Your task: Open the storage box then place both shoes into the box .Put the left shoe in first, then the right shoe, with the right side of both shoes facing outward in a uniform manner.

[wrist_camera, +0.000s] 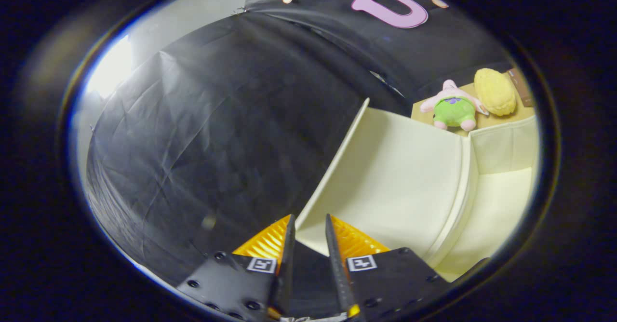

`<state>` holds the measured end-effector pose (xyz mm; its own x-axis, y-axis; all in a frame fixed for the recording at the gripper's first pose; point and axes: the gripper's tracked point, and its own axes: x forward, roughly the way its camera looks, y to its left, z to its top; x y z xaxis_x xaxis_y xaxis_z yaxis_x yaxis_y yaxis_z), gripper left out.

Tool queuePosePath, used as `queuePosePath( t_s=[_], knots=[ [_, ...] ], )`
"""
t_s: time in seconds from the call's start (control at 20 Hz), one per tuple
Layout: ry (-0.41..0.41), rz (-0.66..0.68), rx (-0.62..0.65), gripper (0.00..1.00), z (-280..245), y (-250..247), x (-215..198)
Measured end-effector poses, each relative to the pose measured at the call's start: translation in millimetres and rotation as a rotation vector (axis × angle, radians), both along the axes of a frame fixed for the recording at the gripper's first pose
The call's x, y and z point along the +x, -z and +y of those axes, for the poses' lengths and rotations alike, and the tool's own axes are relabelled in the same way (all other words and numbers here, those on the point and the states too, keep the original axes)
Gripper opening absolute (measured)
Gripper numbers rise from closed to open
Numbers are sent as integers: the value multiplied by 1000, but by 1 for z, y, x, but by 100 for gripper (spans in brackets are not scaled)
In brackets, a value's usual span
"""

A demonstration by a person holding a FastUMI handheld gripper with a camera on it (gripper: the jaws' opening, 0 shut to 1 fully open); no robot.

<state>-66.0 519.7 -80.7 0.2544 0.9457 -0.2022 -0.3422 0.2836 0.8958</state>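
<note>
Gripper view. The gripper (308, 223) has its fingers (290, 245) set narrow, with a slim gap between them; the near edge of the lid (385, 177) runs into that gap, though whether both fingers press on it cannot be told. The lid is a flat, cream, fabric-covered panel with a straight stitched rim, raised at a slant and hinged along a padded fold to the box (501, 143) on its right. The box has soft cream walls and a pale, smooth floor; its inside lies open to the right of the fingers. Left of the lid hangs the booth's wall (202, 134), black cloth, creased and wrinkled, close to the lid's left edge. Beyond the box, on a tan tabletop (496, 119), sit a plush toy (453, 107), pink with green shorts, and, just beside it, a yellow knobbly oval object (495, 91). No shoe can be made out here.
</note>
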Motion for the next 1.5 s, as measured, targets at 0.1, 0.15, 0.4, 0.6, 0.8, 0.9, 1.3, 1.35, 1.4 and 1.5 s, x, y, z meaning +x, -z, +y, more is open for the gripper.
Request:
queuePosePath(
  t_s=[0.1,0.15,0.4,0.6,0.8,0.9,1.3,1.35,1.4,1.5],
  knots=[
    [13,-37,-32,47,1,16,2],
    [25,-61,-43,53,-6,16,6],
    [94,-163,-114,82,-51,11,17],
    [169,-227,-197,100,-106,18,29],
    [246,-280,-279,100,-173,24,37],
    [294,-311,-340,100,-212,30,44],
    [446,-374,-559,100,-343,67,55],
    [459,-373,-580,100,-355,73,55],
    [467,-370,-601,100,-368,80,54],
    [479,-365,-650,100,-390,96,51]
  ],
)
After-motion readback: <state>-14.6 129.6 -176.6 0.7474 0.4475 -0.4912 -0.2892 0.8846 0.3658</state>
